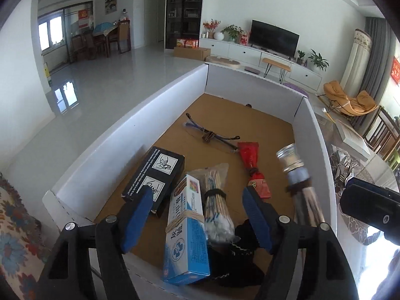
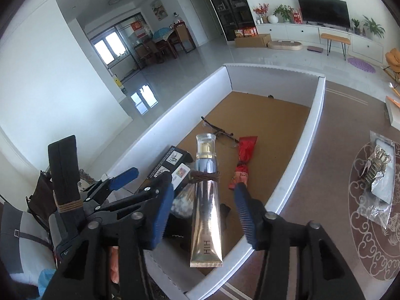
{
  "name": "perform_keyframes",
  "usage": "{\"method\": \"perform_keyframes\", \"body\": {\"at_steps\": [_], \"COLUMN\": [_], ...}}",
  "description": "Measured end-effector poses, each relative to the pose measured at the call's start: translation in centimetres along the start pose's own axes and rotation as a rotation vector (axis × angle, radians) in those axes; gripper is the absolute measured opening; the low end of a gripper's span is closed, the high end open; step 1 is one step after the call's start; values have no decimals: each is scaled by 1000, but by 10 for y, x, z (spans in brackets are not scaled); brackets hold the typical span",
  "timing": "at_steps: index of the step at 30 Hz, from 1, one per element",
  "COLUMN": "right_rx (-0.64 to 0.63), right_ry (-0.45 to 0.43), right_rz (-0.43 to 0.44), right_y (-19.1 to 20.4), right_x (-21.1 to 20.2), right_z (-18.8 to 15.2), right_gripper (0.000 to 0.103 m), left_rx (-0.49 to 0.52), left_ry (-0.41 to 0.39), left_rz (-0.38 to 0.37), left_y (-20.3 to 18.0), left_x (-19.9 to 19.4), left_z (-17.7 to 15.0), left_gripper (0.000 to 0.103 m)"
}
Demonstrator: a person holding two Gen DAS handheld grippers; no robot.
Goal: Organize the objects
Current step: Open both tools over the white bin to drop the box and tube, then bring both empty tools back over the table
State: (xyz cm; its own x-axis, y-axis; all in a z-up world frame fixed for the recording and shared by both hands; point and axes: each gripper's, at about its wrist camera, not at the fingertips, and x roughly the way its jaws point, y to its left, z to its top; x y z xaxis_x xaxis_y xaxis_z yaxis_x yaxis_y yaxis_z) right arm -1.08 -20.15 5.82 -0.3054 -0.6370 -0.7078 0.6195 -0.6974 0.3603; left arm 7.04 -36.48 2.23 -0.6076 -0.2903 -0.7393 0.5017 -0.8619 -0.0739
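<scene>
Right gripper (image 2: 203,215) is hanging wide open, tube (image 2: 206,212) dropping into box (image 2: 317,115) w/ other bits; left gripper (image 1: 200,215) released too.

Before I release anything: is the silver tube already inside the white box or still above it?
Cannot tell for certain. The silver tube appears between the open right gripper fingers, over the white box, seemingly unclamped and mid-drop.

A white-walled box (image 1: 105,155) with a brown cardboard floor holds a black carton (image 1: 155,177), a blue-and-white carton (image 1: 186,235) bound with a rubber band, a bagged bundle of cotton swabs (image 1: 216,207), folded glasses (image 1: 212,135), a red packet (image 1: 253,167) and a black cloth (image 1: 240,260). A silver tube (image 2: 206,207) with a clear cap and a brown band around its neck appears between the open right-hand fingers, over the box's near right side; whether it is touched cannot be told.
</scene>
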Motion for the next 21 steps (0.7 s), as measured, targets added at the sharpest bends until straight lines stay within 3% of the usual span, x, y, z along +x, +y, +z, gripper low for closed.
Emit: {"method": "perform_keyframes", "body": {"at_steps": [3, 6, 8, 11, 13, 15, 18, 21], "right_rx": [68, 63, 40, -6, -7, 29, 83, 141], "right_ry": [-38, -100, -134, -148, -114, -84, -71, -30], "right_rz": [26, -52, -157, -381, -530, -610, -701, -747], "right_y": [-22, -54, -84, -137, -177, -212, -255, -287], "right_x": [-6, -33, -55, -74, -84, -96, -118, -127], "right_z": [-16, -41, -63, -108, -136, -160, -180, -190], "right_gripper": [69, 84, 89, 90, 90, 90, 90, 90], "left_rx": [-10, -22, -24, 6, 60, 133, 245, 284], "left_ry": [-43, -82, -79, -74, -69, -52, 10, 102], "left_rz": [-17, -58, -132, -287, -377, -435, -430, -403], "left_y": [2, -12, -29, -71, -106, -142, -193, -230], "left_x": [-13, -33, -50, -71, -81, -81, -57, -13], "left_z": [-16, -36, -46, -65, -78, -92, -112, -128], "left_gripper": [76, 86, 86, 86, 97, 103, 103, 103]}}
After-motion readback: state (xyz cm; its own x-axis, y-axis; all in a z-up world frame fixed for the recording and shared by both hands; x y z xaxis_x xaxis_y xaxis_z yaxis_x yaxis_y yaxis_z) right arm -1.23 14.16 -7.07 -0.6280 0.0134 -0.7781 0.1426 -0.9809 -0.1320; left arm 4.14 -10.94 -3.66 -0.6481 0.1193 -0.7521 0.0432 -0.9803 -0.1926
